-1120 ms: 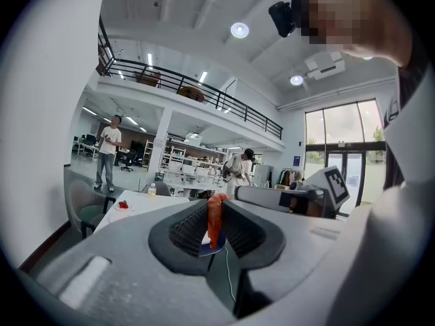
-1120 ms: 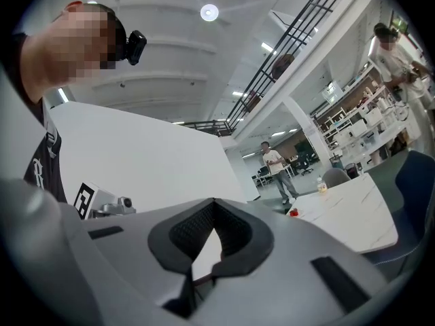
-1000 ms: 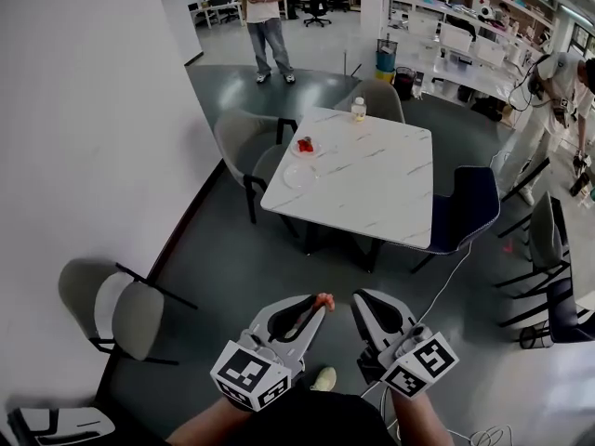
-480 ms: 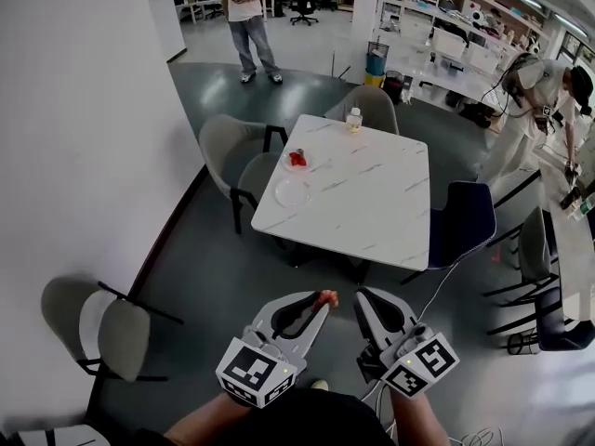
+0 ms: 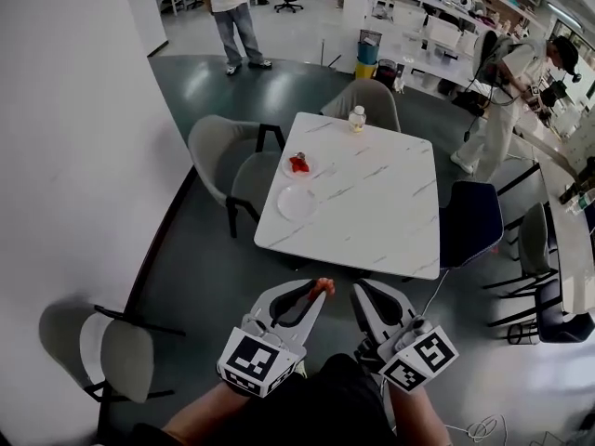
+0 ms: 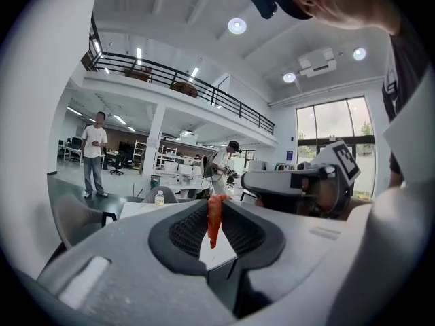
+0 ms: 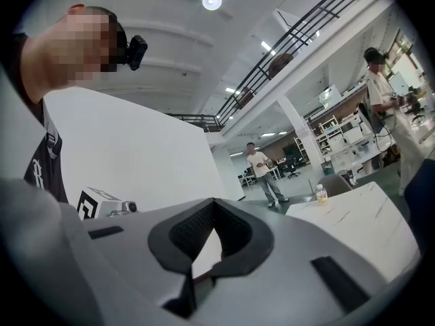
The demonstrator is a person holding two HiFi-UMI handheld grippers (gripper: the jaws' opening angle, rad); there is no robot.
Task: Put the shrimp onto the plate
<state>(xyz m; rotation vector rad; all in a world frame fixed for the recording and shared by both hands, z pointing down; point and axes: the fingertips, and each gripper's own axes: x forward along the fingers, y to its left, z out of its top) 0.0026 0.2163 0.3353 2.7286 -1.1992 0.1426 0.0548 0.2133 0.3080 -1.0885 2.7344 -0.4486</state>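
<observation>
Marble table (image 5: 372,193) ahead (chairs (image 5: 218,147) around); my left claw (image 5: 319,293) pinches the shrimp (image 6: 214,219), my right claw (image 5: 357,292) closed, seemingly empty.

I see a white marble-topped table (image 5: 372,203) on the dark floor (image 5: 214,277), with a small bottle (image 5: 358,117) upright near its far edge. A grey armchair (image 5: 218,142) stands at its left side and a navy chair (image 5: 469,221) at its right. A lone grey chair (image 5: 116,356) sits by the white wall (image 5: 65,137). A standing person (image 5: 228,7) is far off.
</observation>
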